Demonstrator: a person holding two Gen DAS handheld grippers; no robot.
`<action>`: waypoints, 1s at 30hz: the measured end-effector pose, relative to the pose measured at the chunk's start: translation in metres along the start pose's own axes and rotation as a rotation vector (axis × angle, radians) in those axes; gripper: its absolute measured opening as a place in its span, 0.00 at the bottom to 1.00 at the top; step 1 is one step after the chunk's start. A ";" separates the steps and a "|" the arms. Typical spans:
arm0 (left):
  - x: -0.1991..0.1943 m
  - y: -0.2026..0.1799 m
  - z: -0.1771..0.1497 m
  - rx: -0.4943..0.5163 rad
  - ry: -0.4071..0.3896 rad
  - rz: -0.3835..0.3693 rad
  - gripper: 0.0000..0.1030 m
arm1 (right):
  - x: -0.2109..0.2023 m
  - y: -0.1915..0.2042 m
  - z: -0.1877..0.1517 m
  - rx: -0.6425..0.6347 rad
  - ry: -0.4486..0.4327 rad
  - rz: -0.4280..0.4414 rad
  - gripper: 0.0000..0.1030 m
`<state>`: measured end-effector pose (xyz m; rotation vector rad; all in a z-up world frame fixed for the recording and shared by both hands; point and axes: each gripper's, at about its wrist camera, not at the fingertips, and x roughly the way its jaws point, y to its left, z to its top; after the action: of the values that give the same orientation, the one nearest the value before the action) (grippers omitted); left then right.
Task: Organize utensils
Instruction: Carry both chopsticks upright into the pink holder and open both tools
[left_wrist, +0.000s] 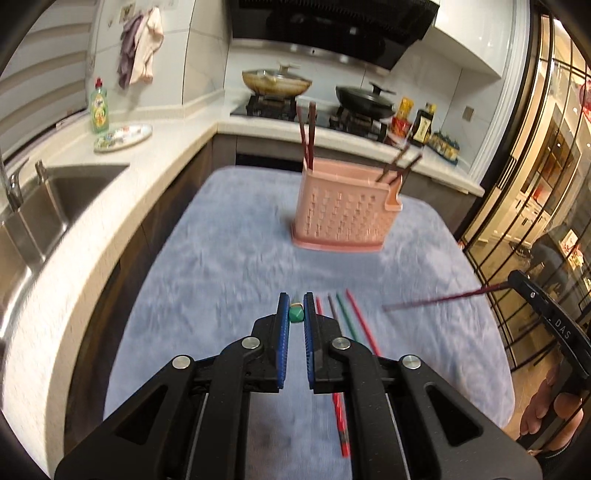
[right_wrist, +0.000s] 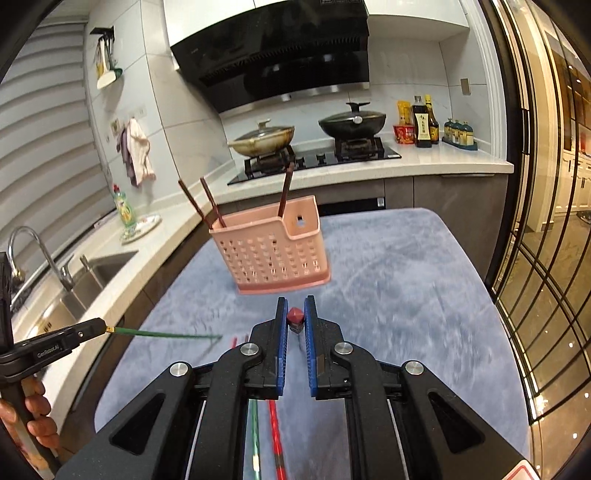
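A pink perforated utensil basket (left_wrist: 343, 212) stands on the blue cloth (left_wrist: 229, 258), with several dark brown chopsticks upright in it; it also shows in the right wrist view (right_wrist: 275, 251). My left gripper (left_wrist: 296, 314) is shut on the end of a green chopstick (left_wrist: 296, 314), whose shaft (right_wrist: 166, 334) shows in the right wrist view. My right gripper (right_wrist: 296, 318) is shut on the end of a dark red chopstick (right_wrist: 296, 316), seen from the side in the left wrist view (left_wrist: 436, 297). Red, brown and green chopsticks (left_wrist: 349, 317) lie loose on the cloth below my left gripper.
A steel sink (left_wrist: 55, 199) with a tap is set in the white counter on the left, with a green soap bottle (left_wrist: 99, 109) and a plate (left_wrist: 123, 136). Behind the table is a stove with two pans (right_wrist: 351, 123) and sauce bottles (right_wrist: 424, 122). A glass partition (right_wrist: 535, 258) stands on the right.
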<state>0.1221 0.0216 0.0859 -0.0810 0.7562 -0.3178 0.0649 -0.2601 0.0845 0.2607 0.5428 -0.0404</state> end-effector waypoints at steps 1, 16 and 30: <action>0.001 -0.001 0.008 0.004 -0.013 0.005 0.07 | 0.003 0.000 0.004 0.000 -0.005 -0.002 0.08; 0.015 -0.018 0.096 0.038 -0.123 -0.008 0.07 | 0.019 0.016 0.096 0.016 -0.139 0.062 0.07; 0.006 -0.040 0.221 -0.012 -0.401 -0.065 0.07 | 0.067 0.040 0.213 0.071 -0.328 0.134 0.07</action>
<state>0.2676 -0.0275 0.2501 -0.1750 0.3579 -0.3456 0.2340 -0.2739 0.2355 0.3512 0.1974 0.0276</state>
